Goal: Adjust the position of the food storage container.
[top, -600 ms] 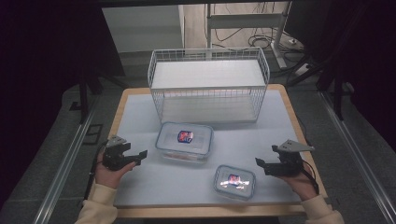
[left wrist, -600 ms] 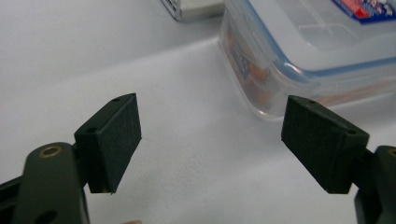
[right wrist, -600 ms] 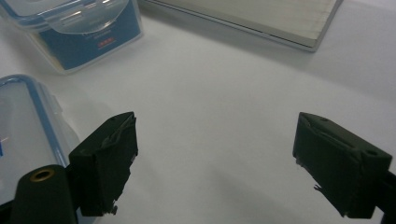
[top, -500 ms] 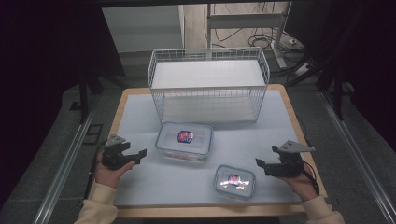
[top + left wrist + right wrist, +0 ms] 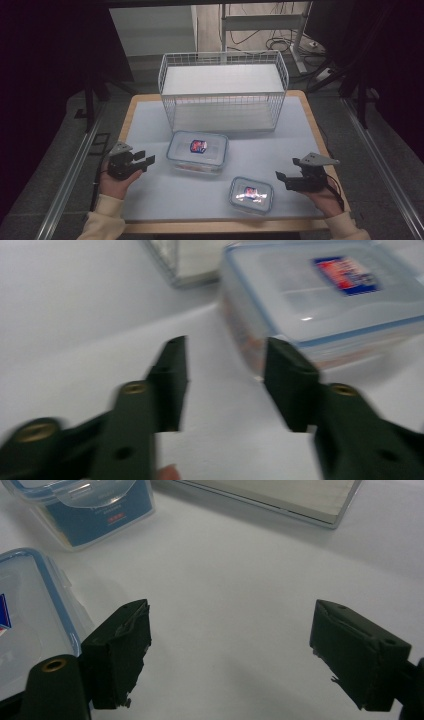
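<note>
Reaching with both tongs empty and apart, bring your left tongs point(image 5: 146, 160) squarely onto the big box point(image 5: 197, 151) mid-table; right tongs point(image 5: 280, 178) wait beside the small box point(image 5: 251, 194) near the front edge.

Left gripper point(image 5: 142, 161) held low at the person's left, jaws parted with nothing between them, pointing right. Right gripper point(image 5: 280, 178) held low at the person's right, jaws wide apart, empty, pointing left. Cream sleeves at both wrists.
</note>
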Motion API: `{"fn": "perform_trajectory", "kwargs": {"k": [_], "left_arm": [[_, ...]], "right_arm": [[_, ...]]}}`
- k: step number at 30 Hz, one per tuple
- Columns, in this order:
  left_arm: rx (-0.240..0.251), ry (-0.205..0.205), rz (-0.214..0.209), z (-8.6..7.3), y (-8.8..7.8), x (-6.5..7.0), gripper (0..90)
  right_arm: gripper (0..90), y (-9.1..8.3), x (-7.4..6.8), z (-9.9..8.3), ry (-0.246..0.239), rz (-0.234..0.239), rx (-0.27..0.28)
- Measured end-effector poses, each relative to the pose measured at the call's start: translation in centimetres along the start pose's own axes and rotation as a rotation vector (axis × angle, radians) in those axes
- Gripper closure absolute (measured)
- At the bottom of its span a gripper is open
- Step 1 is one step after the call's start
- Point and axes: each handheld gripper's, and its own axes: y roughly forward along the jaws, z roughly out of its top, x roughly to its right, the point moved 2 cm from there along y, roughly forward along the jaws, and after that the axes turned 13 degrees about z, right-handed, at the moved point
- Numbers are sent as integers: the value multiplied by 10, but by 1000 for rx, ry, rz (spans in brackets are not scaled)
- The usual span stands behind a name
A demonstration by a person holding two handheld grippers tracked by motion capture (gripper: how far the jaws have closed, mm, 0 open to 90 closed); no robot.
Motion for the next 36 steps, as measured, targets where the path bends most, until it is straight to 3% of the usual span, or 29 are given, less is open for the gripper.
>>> {"fn": "perform_trajectory", "kwargs": {"k": [1,4,8,11,13,16,20,25,28,30,36], "left_arm": [[0,5,-12,1,-1,2,675],[-14,34,-54,3,-2,13,816],[-48,66,-42,2,3,19,856],[-69,44,-14,0,12,12,892],[-85,49,2,1,22,8,899],[-108,22,-40,4,39,7,900],[-154,53,-44,2,52,9,900],[-171,69,-62,1,57,12,900],[-167,58,-97,0,60,15,900],[-175,79,-77,0,63,17,900],[-179,60,-107,-1,63,20,900]], "right_arm": [[167,0,0,0,1,2,0],[167,1,1,-1,1,4,-5],[168,2,1,-1,-3,5,-8],[169,2,0,-1,-3,5,-8],[170,2,1,0,0,5,-7],[170,3,1,0,4,3,-7],[171,2,1,0,4,3,-5],[172,1,2,0,8,-1,-4],[172,1,2,0,6,-2,-5],[172,1,2,0,6,-1,-4],[171,2,2,-1,8,-3,-10]]}}
